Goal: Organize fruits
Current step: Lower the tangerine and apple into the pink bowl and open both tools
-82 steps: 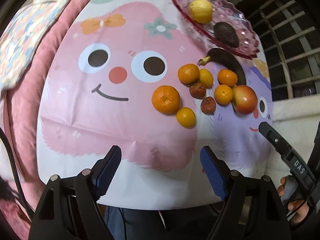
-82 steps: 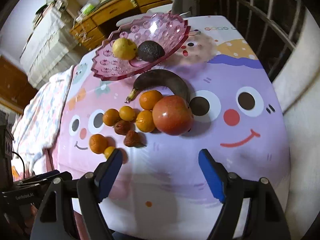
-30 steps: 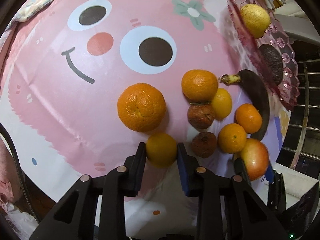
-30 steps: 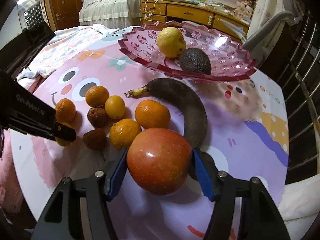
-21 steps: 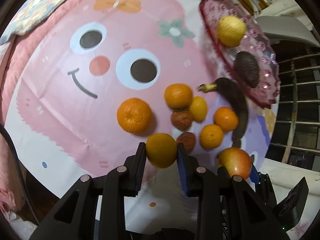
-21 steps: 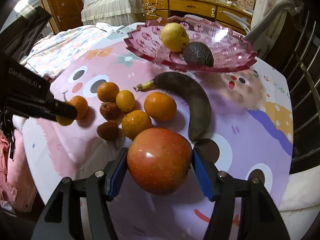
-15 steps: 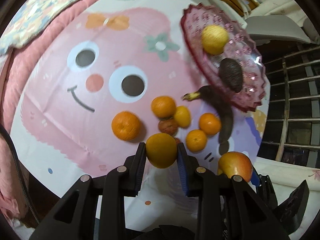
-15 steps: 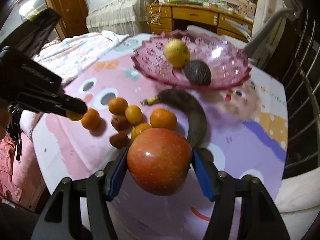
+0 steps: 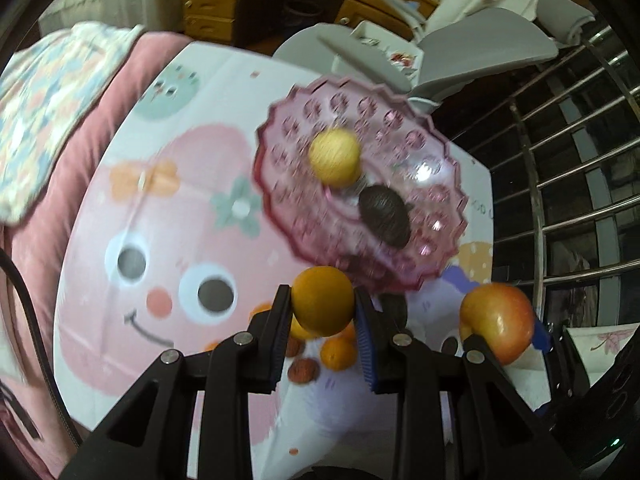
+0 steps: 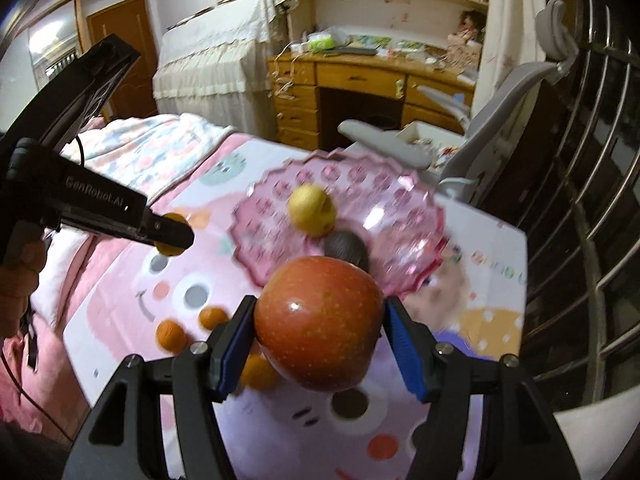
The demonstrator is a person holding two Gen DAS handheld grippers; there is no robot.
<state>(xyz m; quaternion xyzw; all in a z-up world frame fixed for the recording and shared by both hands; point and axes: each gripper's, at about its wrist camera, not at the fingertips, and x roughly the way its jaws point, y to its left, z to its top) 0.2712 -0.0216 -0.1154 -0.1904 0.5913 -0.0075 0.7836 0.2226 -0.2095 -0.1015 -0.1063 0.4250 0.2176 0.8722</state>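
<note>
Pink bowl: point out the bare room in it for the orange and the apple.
The bowl is bare along its left side and far rim; the middle is crowded by the lemon and avocado.

My left wrist camera looks forward past its fingers, down onto the pink bowl (image 9: 360, 216) ahead. My right wrist camera faces the same bowl (image 10: 340, 232), from farther right; both views share it.

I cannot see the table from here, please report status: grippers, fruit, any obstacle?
Left gripper shut on small round orange; right gripper shut on big red apple. Both airborne. Pink scalloped glass dish ahead, path clear.
</note>
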